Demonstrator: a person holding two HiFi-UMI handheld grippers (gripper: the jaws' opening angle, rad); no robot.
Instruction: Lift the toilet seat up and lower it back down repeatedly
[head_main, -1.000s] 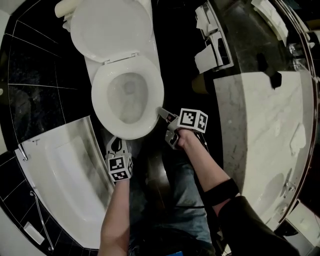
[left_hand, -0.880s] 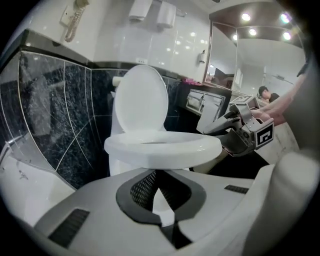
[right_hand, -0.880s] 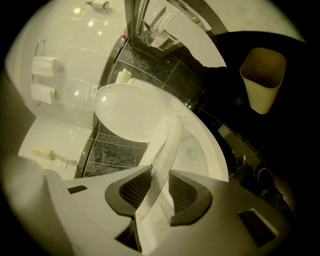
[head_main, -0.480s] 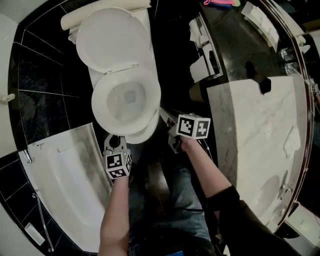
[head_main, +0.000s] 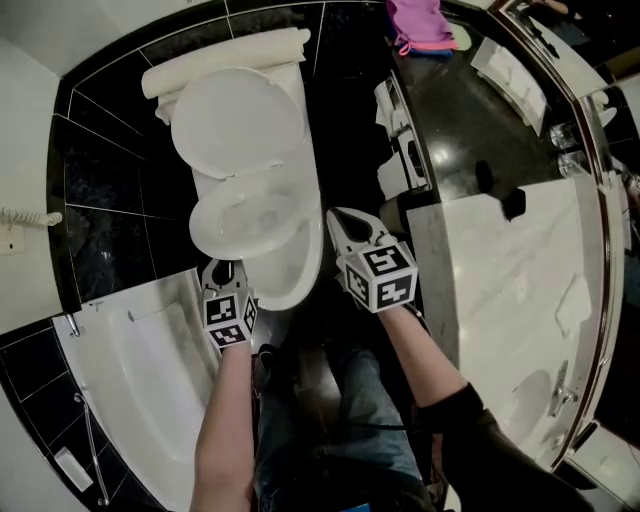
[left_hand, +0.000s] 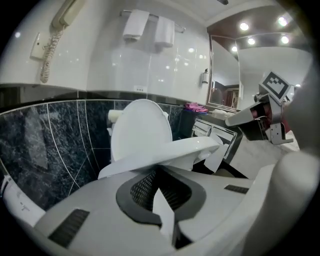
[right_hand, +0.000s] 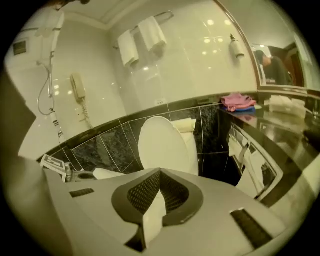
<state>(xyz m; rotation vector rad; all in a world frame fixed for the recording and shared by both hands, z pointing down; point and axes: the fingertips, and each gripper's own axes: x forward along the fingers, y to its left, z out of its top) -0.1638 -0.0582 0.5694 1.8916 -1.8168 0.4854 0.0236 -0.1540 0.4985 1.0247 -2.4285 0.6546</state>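
1. My left claw (head_main: 224, 272) has its jaws pressed together with nothing between them. In the left gripper view the front rim of the white plastic toilet seat (left_hand: 170, 152) lies just over the tips at 12 o'clock. I judge that it rides on top of them and is not pinched.
2. The seat (head_main: 212, 240) is tilted part-way up. Its front edge is raised off the white ceramic bowl (head_main: 295, 275), and its hinge end sits low by the white oval lid (head_main: 238, 120), which stands up against the tank.
3. My right claw (head_main: 338, 218) hangs at 3 o'clock of the seat, apart from it. Its jaws have just been closing, they meet now, and they hold nothing.
4. To lift well, I would carry the left tips in an arc about the hinge, up and toward 12 o'clock. Going straight up would let the rim slide off my closed tips.
5. I would stay under the middle of the front rim. Pushing off toward 9 or 3 o'clock would likely twist the hinge.
6. Near the lid I would slow down so the seat meets it softly. On the way down I would ride under the rim and not let it drop.
7. The right claw should stay outside the seat's swing, ready to steady the 3 o'clock side if the seat slips.
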